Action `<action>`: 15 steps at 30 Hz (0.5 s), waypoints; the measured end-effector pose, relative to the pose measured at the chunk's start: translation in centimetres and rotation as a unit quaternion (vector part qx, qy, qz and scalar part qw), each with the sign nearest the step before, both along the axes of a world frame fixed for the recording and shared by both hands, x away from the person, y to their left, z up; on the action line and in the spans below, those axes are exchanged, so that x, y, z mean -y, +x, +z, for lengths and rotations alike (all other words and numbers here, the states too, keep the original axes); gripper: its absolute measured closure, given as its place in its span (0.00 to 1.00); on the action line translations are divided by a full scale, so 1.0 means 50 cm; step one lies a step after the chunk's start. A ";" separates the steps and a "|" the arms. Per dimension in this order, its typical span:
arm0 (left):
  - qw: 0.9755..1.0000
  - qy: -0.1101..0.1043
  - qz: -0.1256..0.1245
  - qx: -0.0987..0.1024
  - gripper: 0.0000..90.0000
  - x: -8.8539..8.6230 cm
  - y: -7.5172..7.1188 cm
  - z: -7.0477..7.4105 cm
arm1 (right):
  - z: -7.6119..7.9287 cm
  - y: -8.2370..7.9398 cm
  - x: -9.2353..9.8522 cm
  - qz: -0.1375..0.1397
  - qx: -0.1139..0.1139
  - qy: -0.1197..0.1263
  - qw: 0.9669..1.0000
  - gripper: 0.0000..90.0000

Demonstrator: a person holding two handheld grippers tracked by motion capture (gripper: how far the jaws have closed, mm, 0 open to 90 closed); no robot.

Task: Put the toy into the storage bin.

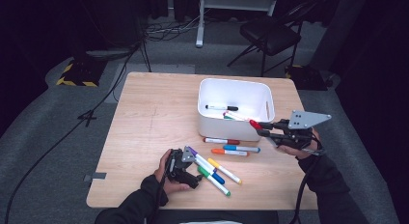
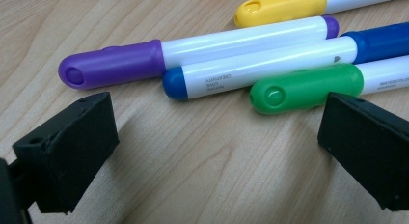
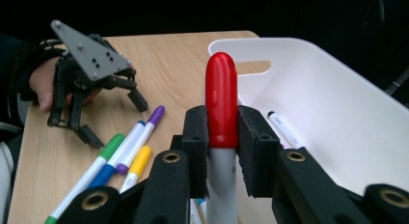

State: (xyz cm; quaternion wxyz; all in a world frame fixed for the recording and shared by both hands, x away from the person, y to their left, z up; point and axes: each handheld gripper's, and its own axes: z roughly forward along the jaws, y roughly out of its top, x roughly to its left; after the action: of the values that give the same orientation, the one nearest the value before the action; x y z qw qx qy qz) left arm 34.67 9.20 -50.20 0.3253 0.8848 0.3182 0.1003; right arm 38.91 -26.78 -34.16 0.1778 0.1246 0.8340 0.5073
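Green marker [image 2: 308, 86] barrel reads "WATERCOLOUR"; small print on blue marker [image 2: 260, 69] barrel too blurred to read.

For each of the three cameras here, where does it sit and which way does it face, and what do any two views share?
High view: above the person's side, looking forward and down on the table; both forearms, left gripper, right gripper.
Left gripper view: rides low between open jaws, facing the purple marker.
Right gripper view: looks along jaws clamping the red marker, toward the white bin.
Shared: the purple marker lies in all three.
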 end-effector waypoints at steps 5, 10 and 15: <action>1.000 0.000 0.000 0.000 0.01 0.000 0.000 0.000 | 0.041 0.014 0.003 -0.007 0.012 0.001 1.000 0.83; 1.000 0.000 0.000 0.000 0.01 0.000 0.000 0.000 | 0.075 0.034 -0.002 -0.012 0.019 0.002 1.000 0.83; 1.000 0.000 0.000 0.000 0.01 0.000 0.000 0.000 | 0.096 0.061 -0.013 -0.018 0.024 -0.002 1.000 0.83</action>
State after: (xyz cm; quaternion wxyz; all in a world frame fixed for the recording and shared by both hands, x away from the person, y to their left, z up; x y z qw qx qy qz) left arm 34.67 9.20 -50.20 0.3252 0.8849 0.3180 0.1002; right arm 41.95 -26.15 -29.36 0.2073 0.1269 0.8279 0.5055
